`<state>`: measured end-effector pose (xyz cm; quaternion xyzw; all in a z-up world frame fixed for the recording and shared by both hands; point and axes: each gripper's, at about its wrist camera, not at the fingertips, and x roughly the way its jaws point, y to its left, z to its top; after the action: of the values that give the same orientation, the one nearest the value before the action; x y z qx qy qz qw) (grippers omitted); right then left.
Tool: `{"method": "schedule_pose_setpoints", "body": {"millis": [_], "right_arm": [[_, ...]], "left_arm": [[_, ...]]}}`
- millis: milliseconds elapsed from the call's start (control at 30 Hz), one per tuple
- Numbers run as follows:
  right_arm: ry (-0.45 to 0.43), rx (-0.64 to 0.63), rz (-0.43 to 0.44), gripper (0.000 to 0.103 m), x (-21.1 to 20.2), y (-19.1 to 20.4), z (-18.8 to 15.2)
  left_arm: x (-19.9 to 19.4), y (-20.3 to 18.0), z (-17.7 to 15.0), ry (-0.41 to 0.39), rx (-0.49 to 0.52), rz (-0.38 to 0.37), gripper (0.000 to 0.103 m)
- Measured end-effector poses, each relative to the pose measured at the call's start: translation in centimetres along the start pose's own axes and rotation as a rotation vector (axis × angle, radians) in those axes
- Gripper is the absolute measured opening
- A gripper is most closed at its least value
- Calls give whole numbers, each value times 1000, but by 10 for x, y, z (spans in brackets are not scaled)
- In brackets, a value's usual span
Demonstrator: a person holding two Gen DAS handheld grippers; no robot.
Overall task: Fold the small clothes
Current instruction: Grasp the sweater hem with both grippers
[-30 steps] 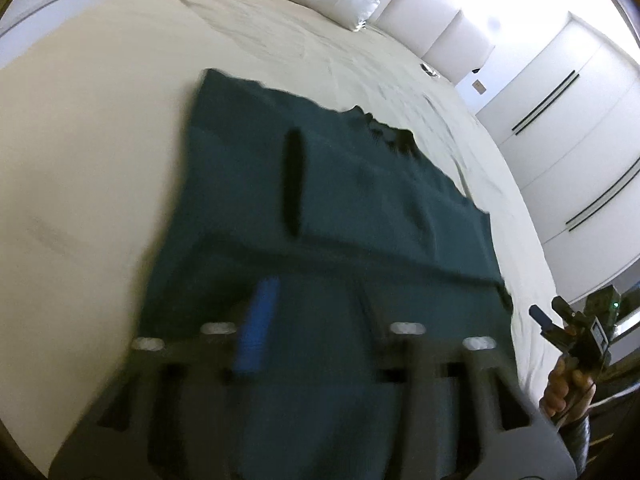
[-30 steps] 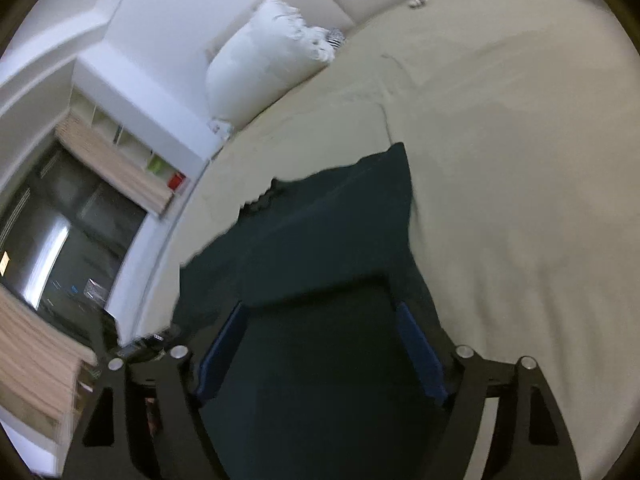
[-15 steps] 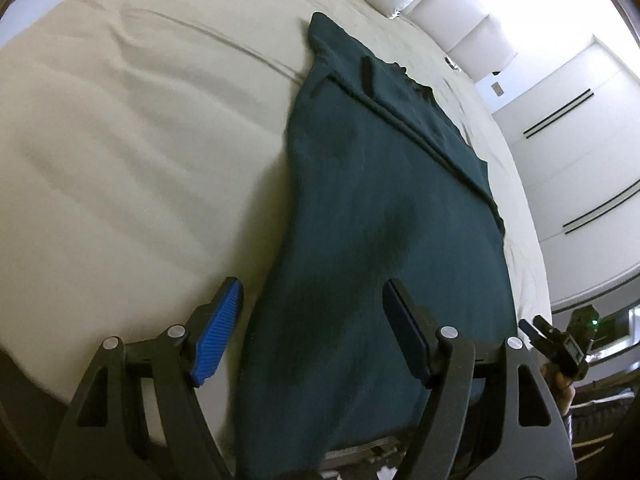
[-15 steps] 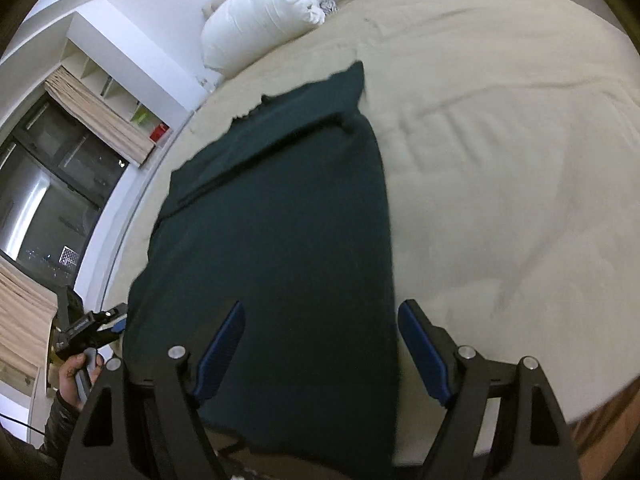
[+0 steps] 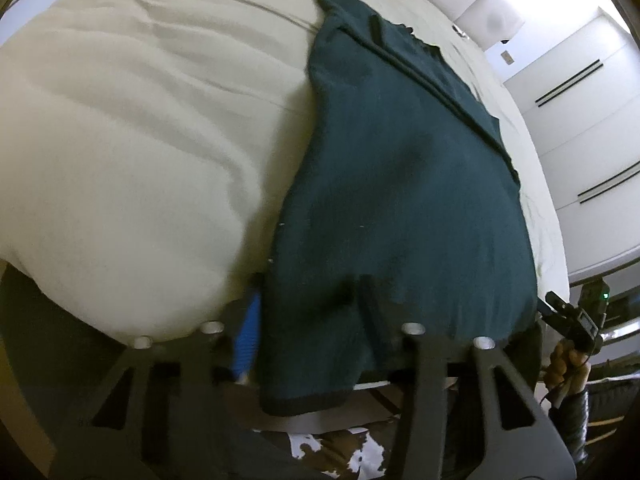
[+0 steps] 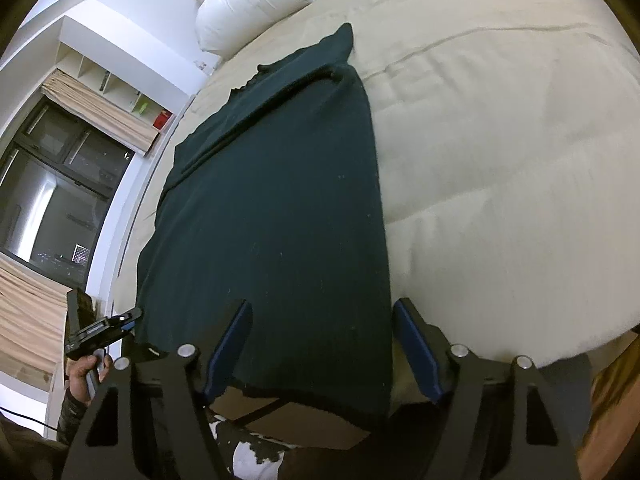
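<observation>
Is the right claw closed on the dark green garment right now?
No, the right claw stands open, straddling the dark green garment hem at the bed edge.

Garment spread on the bed, its near hem draped over the bed's edge between both grippers.

In the right wrist view the garment runs from 6 o'clock up toward 12 on the bed, with the pillow behind it at 11 and the window at 9. The right gripper straddles the hem's right corner at 6 o'clock; the left gripper sits at 8, beside the left edge. In the left wrist view the left gripper has the left corner between its fingers.
</observation>
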<state>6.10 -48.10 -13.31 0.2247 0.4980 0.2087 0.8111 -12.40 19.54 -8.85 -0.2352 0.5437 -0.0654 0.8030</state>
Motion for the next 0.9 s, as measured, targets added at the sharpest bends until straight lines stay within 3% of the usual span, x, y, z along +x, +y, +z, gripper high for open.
{"method": "schedule_pose_setpoints", "body": {"millis": [200,367,600,700,900], "right_arm": [[23,46,31,66,-7,-10,-5],[61,43,25,59,-5,-10,-8],[144,49,-8,39,4,-11,-5],[178,48,-14,34,8,-10,-3],[237,28,-10,13,18,-5,-9]], "left_arm": [[11,1,13,33,-5,-37,20],[22,-10,17,113,57,-76,20],[23,-11,17,126,70,-92,19],[23,-11,17,136,80,-89,14],[24,-15,11,148,101,-90,8]]}}
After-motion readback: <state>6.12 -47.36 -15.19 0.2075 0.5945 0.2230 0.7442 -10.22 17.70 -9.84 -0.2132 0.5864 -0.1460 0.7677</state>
